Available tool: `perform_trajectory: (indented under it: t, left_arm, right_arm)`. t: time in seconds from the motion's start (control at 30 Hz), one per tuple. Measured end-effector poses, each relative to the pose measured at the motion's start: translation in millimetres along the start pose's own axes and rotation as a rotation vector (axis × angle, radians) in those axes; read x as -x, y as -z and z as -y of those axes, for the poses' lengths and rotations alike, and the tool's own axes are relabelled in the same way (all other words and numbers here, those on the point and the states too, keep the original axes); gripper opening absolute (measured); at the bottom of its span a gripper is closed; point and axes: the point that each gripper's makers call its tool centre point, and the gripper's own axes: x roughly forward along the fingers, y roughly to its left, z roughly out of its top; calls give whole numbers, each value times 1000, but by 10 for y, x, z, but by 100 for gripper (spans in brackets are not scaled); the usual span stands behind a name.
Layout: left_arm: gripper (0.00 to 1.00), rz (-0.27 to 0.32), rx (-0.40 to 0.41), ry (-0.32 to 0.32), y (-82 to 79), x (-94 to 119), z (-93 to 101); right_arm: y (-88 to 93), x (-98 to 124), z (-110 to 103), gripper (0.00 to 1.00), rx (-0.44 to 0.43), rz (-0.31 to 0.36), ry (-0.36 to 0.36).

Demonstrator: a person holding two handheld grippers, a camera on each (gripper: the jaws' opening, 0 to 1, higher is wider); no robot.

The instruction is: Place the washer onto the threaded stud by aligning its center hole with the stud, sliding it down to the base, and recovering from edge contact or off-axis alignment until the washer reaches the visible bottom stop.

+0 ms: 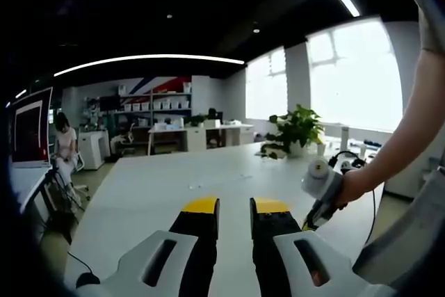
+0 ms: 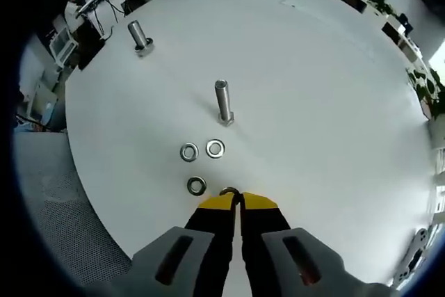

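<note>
In the right gripper view a threaded stud (image 2: 222,101) stands upright on its hex base in the middle of the white table (image 2: 320,88). Three loose washers lie before it: two side by side (image 2: 189,151) (image 2: 215,149) and one nearer (image 2: 197,186). My right gripper (image 2: 233,198) is just behind that near one, its yellow-tipped jaws pressed together on the edge of a fourth washer (image 2: 229,191), which peeks out at the tips. My left gripper (image 1: 235,205) hangs over the table with its jaws apart and nothing between them.
A second stud (image 2: 139,35) stands far left near the table's edge. Grey floor (image 2: 49,193) lies beyond that rim. A potted plant (image 1: 295,130) and cables sit at the table's far right. A person's hand (image 1: 354,187) reaches in from the right; someone sits at the far left (image 1: 64,149).
</note>
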Motion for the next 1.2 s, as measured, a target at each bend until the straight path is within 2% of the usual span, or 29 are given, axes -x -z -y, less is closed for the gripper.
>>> perform_trajectory:
  t: [0.33, 0.67, 0.97, 1.2]
  left_arm:
    - [15, 1, 4, -2, -4, 0, -8]
    - [15, -2, 2, 0, -2, 13, -3]
    - [15, -1, 7, -1, -5, 16, -7]
    - [15, -2, 9, 3, -5, 13, 2]
  right_arm:
    - [-130, 169, 33, 3, -33, 45, -1]
    - [-417, 358, -16, 3, -32, 113, -9]
    - [-545, 431, -50, 3, -24, 140, -12]
    - [-729, 482, -46, 4, -18, 168, -10]
